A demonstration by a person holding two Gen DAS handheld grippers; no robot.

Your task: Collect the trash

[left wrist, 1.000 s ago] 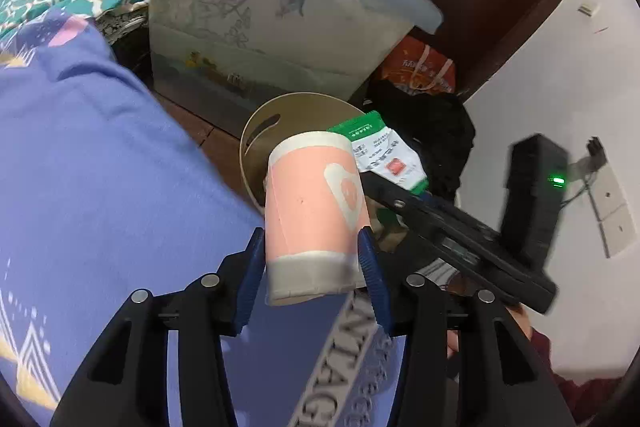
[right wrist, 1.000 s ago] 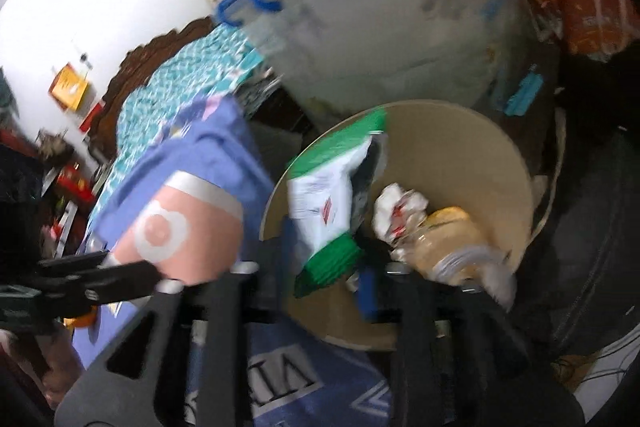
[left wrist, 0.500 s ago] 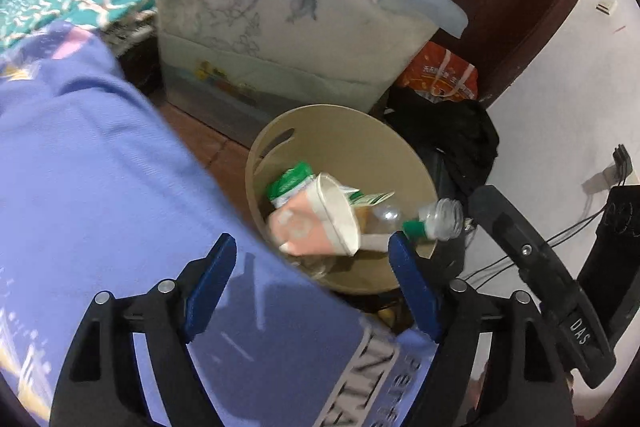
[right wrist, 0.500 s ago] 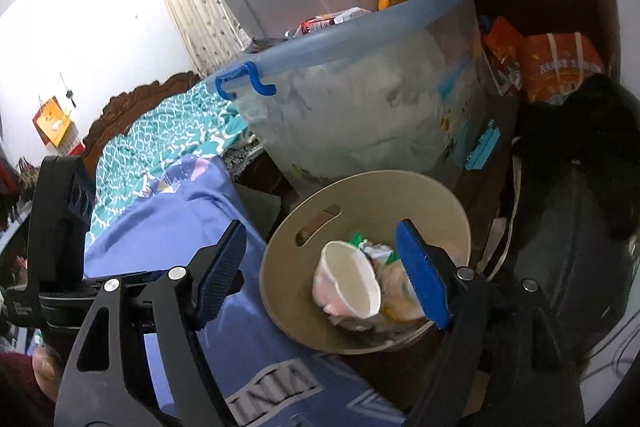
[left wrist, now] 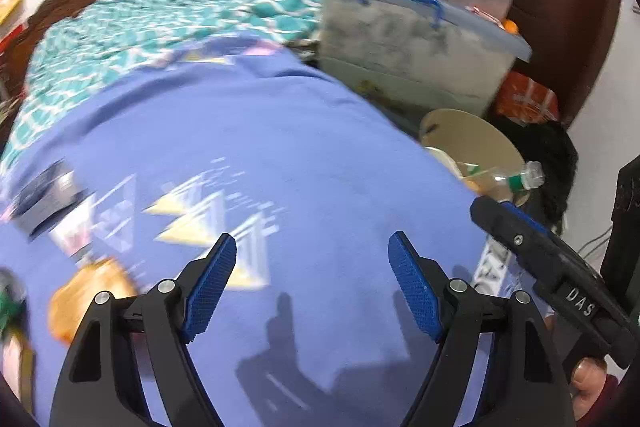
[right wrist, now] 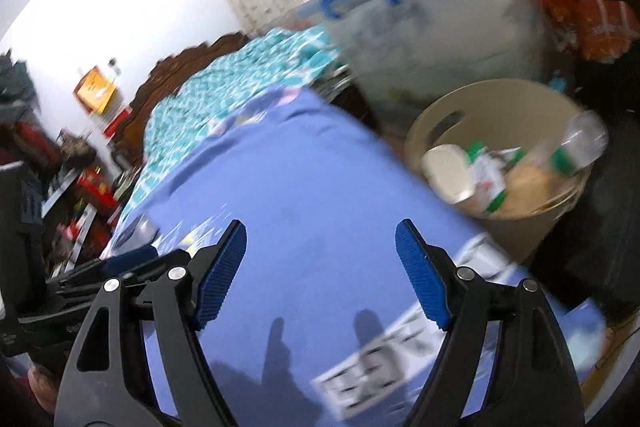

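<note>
Both grippers hover over a blue-violet bedsheet (left wrist: 280, 147) printed with pale triangles. Left gripper (left wrist: 312, 283): jaws wide apart, nothing between the blue pads, only open sheet beneath. Right gripper (right wrist: 320, 273): same, jaws spread and empty, its shadow falling on the sheet below. The sheet's right edge drops off beside a beige trash bin (right wrist: 492, 107) standing on the floor just off the bed corner; a slot handle is cut into its near wall. Collected trash sits inside the bin: a paper cup (right wrist: 448, 171) lying on its side with the mouth facing out, a green-and-white wrapper (right wrist: 490, 179), and a clear plastic bottle (right wrist: 576, 143) with a green label, its neck poking over the far rim. Behind the bin, close to it, a large translucent storage box (left wrist: 416, 47) with a pale blue lid and blue handle; an orange bag (left wrist: 528, 99) lies to its right, against dark wooden furniture. A teal patterned blanket (left wrist: 152, 19) covers the far part of the bed up to a carved dark headboard. At the left edge of the left wrist view, blurred items lie on the sheet: an orange-brown piece (left wrist: 92, 299) and a dark flat packet (left wrist: 44, 195); neither can be identified. The middle of the sheet is bare.
</note>
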